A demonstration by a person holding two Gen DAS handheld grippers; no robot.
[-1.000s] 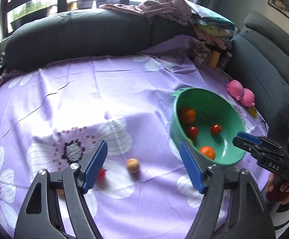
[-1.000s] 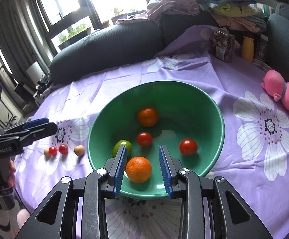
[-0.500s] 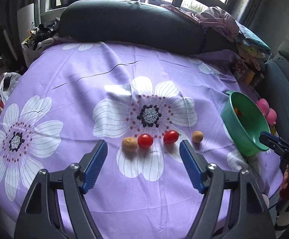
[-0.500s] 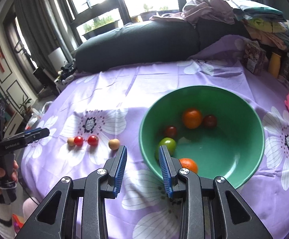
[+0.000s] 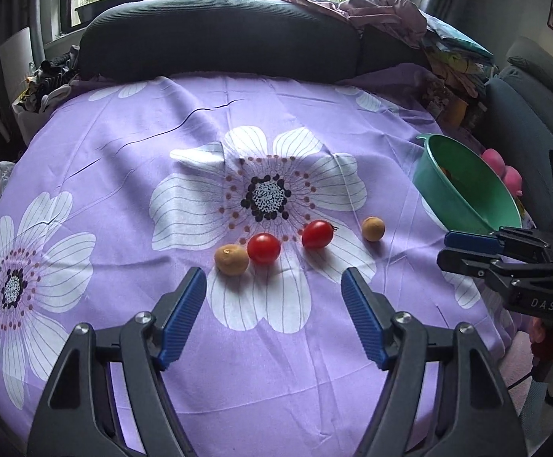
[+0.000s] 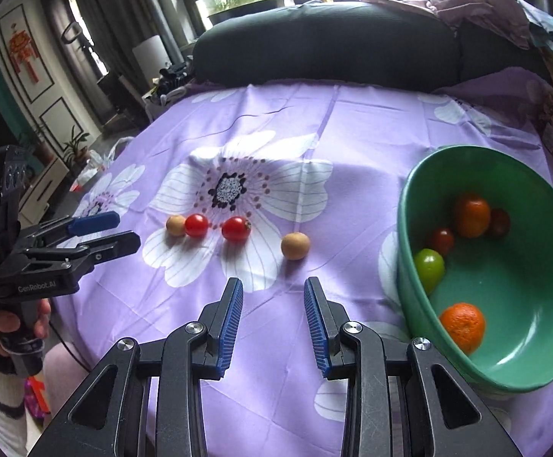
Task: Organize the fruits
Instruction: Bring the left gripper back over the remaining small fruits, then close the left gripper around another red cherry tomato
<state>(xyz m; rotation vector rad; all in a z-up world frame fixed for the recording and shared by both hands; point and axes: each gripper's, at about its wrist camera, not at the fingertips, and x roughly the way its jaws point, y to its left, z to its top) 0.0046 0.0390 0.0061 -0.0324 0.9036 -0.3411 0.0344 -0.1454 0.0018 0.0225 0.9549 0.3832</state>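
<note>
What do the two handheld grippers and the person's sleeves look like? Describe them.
Both the left gripper and right gripper are black plastic clamps with ribbed blue finger pads and silver rivets. White lettering marks their sides, a black cable trails from the left gripper's handle, and the sleeves are white with dark stripes.

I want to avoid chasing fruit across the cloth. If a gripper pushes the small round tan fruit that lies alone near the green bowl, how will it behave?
The small round tan fruit would probably roll: it is nearly spherical and rests free on the purple flowered cloth. It looks light, so a nudge may send it far. Its skin seems matte, likely not slippery.
</note>
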